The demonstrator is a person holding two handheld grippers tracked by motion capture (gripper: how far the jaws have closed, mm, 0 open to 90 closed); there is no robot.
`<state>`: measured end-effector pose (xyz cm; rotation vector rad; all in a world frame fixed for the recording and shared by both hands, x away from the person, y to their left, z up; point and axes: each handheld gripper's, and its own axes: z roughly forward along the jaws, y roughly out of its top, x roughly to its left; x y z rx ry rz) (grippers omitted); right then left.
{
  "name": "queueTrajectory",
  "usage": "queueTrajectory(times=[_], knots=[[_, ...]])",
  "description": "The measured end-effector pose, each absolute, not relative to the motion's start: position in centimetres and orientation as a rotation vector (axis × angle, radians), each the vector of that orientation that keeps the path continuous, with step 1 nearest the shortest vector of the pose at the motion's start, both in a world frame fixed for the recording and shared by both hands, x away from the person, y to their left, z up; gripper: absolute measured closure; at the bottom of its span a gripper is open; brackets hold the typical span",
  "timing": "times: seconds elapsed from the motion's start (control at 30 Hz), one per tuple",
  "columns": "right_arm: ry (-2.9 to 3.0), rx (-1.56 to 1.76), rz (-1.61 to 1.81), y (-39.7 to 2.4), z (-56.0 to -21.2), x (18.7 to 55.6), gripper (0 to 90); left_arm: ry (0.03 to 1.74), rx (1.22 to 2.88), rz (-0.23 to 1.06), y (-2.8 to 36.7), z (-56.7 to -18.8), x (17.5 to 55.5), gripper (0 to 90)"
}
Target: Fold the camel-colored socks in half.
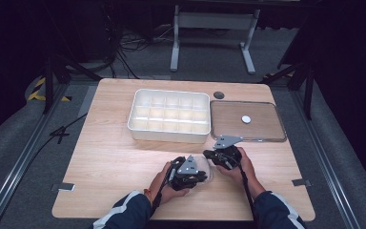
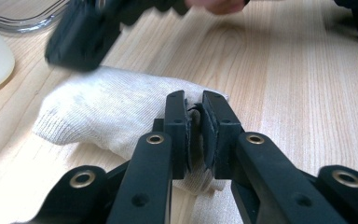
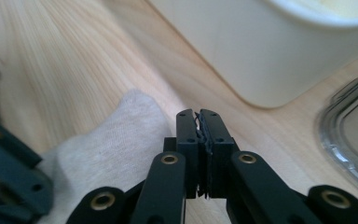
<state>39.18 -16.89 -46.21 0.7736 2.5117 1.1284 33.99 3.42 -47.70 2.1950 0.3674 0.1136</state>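
**Both grippers at the sock**

Left gripper (image 2: 194, 122) of mine is clamped on the white sock (image 2: 107, 109), a fold of its edge pinched between the jaws. Right gripper (image 3: 198, 128) is closed flat at the sock's other end; whether it holds cloth I cannot tell. The sock lies on the table (image 1: 114, 157) at six o'clock of the compartment tray (image 1: 169, 133), its long axis about nine to three. Stowing it remains.

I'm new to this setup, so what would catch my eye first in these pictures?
At the table's near edge, the left gripper pinches a cream sock, with the right gripper shut close beside it. Behind them sit a white divided tray and, to its right, a clear lid.
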Motion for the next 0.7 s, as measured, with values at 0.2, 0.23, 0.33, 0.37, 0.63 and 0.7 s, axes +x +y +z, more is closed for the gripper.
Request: queueTrajectory(times=[0.2,0.23,0.33,0.37,0.63,0.7], knots=[[2.517,0.657,1.258,-17.0,-44.6,37.6,86.3,0.383,2.188,0.096,3.4,-47.7,33.9,80.7],[2.53,0.648,1.258,-16.8,-44.6,37.4,86.0,0.382,2.188,0.097,3.4,-47.7,34.0,80.7],[2.565,0.616,1.235,-16.3,-45.1,37.2,85.4,0.384,2.182,0.096,3.4,-47.8,34.0,80.6],[2.579,0.61,1.218,-16.1,-45.4,37.2,85.7,0.386,2.184,0.096,3.4,-47.7,34.0,80.6],[2.557,0.693,1.188,-16.0,-46.9,37.8,89.2,0.375,2.197,0.109,3.4,-47.6,33.9,80.5],[2.554,0.683,1.174,-16.0,-46.9,37.8,89.2,0.362,2.215,0.123,3.4,-47.4,33.8,80.6]])
